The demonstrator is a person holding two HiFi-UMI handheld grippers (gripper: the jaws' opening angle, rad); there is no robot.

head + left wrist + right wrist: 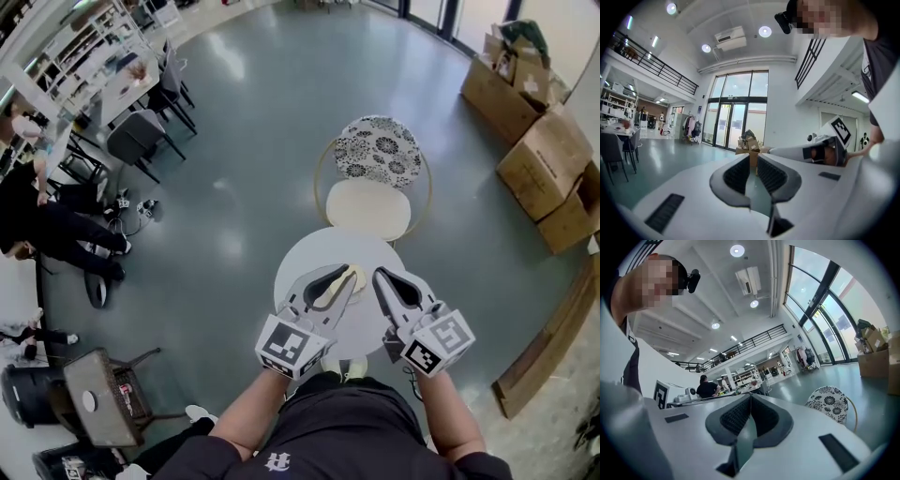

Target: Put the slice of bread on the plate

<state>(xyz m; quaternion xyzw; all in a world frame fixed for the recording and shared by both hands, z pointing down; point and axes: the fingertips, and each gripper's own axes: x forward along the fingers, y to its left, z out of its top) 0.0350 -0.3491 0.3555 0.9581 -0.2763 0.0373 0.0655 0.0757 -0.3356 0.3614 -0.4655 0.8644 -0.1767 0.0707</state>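
Observation:
In the head view a pale slice of bread (354,278) lies on the round white table (309,255), just beyond the tips of both grippers. I cannot make out a plate apart from the white tabletop. My left gripper (344,273) (753,161) is held up level above the table, its pads a thin gap apart with nothing between them. My right gripper (379,275) (750,397) hovers beside it, also level, its pads touching and empty. The bread shows in neither gripper view.
A chair with a cream seat and flowered back (368,206) (830,401) stands behind the table. Cardboard boxes (534,141) are stacked at the right wall. Desks, chairs and seated people (37,216) fill the left side, and a small stool (98,394) stands at lower left.

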